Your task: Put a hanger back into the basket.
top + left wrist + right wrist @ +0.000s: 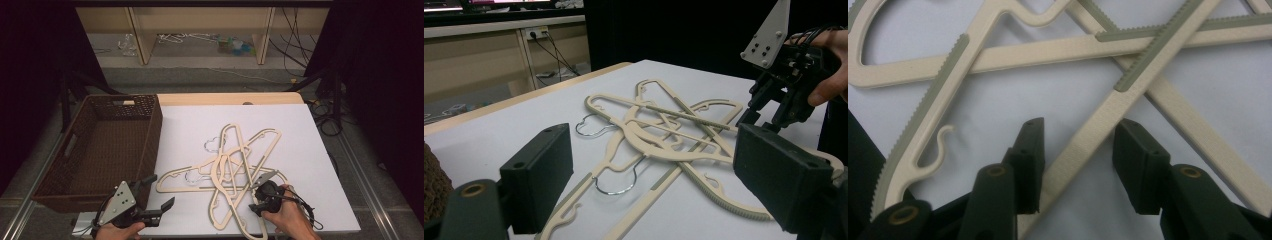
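Observation:
Several cream plastic hangers [235, 165] with metal hooks lie crossed in a pile on the white tabletop [300, 140]. My right gripper [256, 196] is down at the pile's near right side. In the right gripper view its jaws straddle one hanger's straight arm [1083, 145], which passes between the pads [1030, 160] with a gap still showing, so the gripper [1083, 165] is open. My left gripper [160, 191] hovers at the table's near left corner, open and holding nothing. In the left gripper view it [659, 170] looks across at the pile [664, 135] and at the right gripper [774, 107].
A dark brown wicker basket [150, 135] stands against the table's left edge, with nothing visible inside. Beyond the table are a wooden shelf frame [200, 30], cables and clutter on the floor. Bare white surface lies to the right of the pile and behind it.

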Demonstrator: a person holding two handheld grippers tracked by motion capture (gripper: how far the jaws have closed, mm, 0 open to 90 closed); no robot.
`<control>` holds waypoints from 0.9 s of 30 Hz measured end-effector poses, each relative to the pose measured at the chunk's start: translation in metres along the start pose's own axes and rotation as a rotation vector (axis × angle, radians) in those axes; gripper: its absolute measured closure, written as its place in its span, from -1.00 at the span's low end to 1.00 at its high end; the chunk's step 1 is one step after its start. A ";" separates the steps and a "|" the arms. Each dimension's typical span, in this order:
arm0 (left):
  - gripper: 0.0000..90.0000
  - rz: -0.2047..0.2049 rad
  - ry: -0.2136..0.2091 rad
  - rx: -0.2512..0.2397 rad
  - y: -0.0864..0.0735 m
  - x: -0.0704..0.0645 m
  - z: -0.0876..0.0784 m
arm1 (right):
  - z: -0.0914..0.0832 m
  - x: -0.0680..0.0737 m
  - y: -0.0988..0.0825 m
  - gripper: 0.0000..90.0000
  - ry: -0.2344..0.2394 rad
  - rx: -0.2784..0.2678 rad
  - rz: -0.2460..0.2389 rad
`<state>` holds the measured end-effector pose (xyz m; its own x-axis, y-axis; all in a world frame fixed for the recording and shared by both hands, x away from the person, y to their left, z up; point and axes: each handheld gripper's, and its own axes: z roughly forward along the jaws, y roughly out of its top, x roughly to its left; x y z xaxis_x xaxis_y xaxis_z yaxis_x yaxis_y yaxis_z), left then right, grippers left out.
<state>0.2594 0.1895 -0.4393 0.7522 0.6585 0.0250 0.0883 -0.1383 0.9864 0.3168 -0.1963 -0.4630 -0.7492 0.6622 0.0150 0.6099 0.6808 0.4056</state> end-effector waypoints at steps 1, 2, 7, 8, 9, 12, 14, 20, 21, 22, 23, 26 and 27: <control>-0.64 0.001 0.000 0.001 0.000 0.000 0.000 | -0.001 -0.001 0.000 0.34 0.003 0.004 0.002; -0.64 0.003 0.007 0.015 0.000 0.000 -0.001 | -0.001 -0.003 -0.001 0.37 0.006 0.001 0.003; -0.64 -0.006 -0.002 0.005 0.000 -0.001 0.000 | -0.002 -0.009 -0.004 0.50 0.024 -0.021 0.031; -0.64 -0.007 -0.002 0.003 0.000 -0.001 0.000 | -0.002 -0.011 -0.005 0.52 0.028 -0.025 0.034; -0.64 0.002 -0.003 0.003 0.000 -0.001 0.000 | -0.002 -0.013 -0.005 0.53 0.032 -0.034 0.040; -0.64 -0.005 -0.003 0.005 0.000 -0.001 0.000 | -0.003 -0.017 -0.008 0.58 0.032 -0.048 0.056; -0.64 -0.005 -0.003 0.003 0.000 -0.001 0.000 | -0.003 -0.020 -0.009 0.61 0.036 -0.059 0.066; -0.64 0.006 0.000 0.017 0.000 -0.001 0.000 | -0.007 -0.026 -0.013 0.64 0.038 -0.102 0.066; -0.64 0.005 0.000 0.019 0.000 -0.002 0.000 | -0.008 -0.027 -0.013 0.64 0.042 -0.110 0.063; -0.64 0.006 -0.001 0.021 0.000 -0.002 0.000 | -0.009 -0.028 -0.014 0.65 0.037 -0.120 0.065; -0.64 0.015 -0.002 0.022 0.000 -0.002 0.000 | -0.011 -0.028 -0.014 0.66 0.050 -0.115 0.077; -0.64 0.004 -0.011 0.023 0.000 -0.004 0.002 | -0.015 -0.031 -0.017 0.68 0.061 -0.143 0.086; -0.64 0.010 -0.011 0.031 0.000 -0.004 0.002 | -0.016 -0.034 -0.017 0.69 0.066 -0.159 0.077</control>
<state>0.2578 0.1856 -0.4399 0.7602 0.6488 0.0330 0.1009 -0.1682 0.9806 0.3275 -0.2351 -0.4562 -0.7203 0.6850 0.1091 0.6213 0.5673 0.5406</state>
